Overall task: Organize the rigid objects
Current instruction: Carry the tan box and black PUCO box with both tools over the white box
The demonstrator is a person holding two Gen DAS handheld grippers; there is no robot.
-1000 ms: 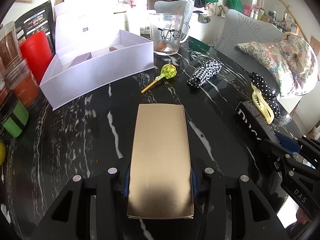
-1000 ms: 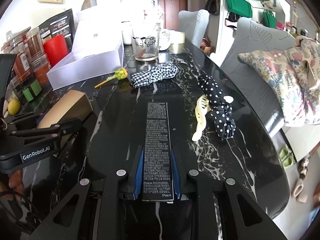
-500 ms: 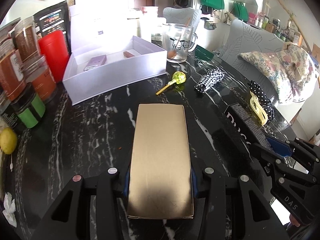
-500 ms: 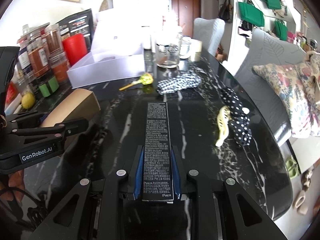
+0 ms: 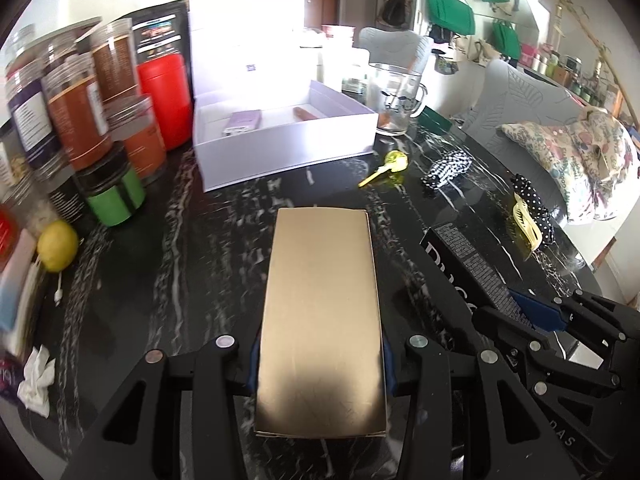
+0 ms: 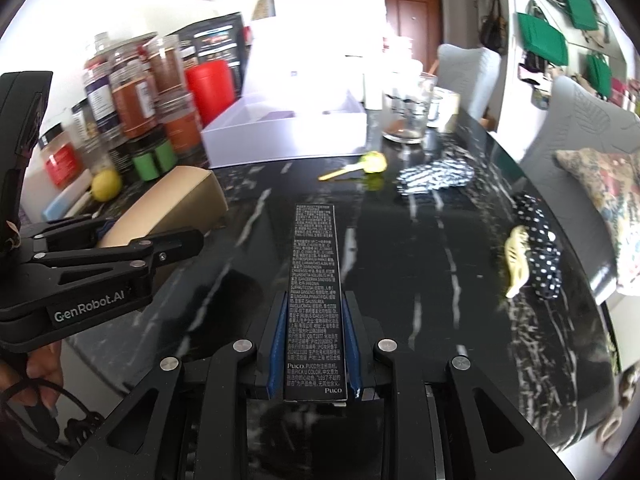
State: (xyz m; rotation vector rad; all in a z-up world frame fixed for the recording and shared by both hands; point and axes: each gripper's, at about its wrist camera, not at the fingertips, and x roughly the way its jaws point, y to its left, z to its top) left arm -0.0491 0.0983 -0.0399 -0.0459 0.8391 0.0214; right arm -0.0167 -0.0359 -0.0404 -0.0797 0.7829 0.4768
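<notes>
My left gripper point(image 5: 320, 364) is shut on a flat gold box point(image 5: 322, 312), which it holds above the black marble table point(image 5: 192, 264). My right gripper point(image 6: 314, 356) is shut on a long black Puco box point(image 6: 315, 280) with white print. Each gripper shows in the other's view: the black box point(image 5: 468, 276) at the right of the left wrist view, the gold box point(image 6: 176, 204) at the left of the right wrist view. An open white box point(image 5: 280, 136) stands at the far side with a small purple item point(image 5: 242, 122) and a brown item point(image 5: 304, 113) inside.
Jars and a red canister point(image 5: 164, 100) crowd the left edge, with a lemon point(image 5: 58, 244) and a crumpled tissue point(image 5: 36, 376). A green lollipop point(image 5: 386, 166), a checked cloth point(image 5: 448, 164), a dotted scrunchie point(image 5: 532, 204), a yellow hair clip point(image 5: 528, 228) and a glass mug point(image 5: 396, 100) lie farther right.
Both grippers have drawn back and up from the table with their boxes. More of the left side has come into view: jars, lemon, tissue. The white box looks farther off.
</notes>
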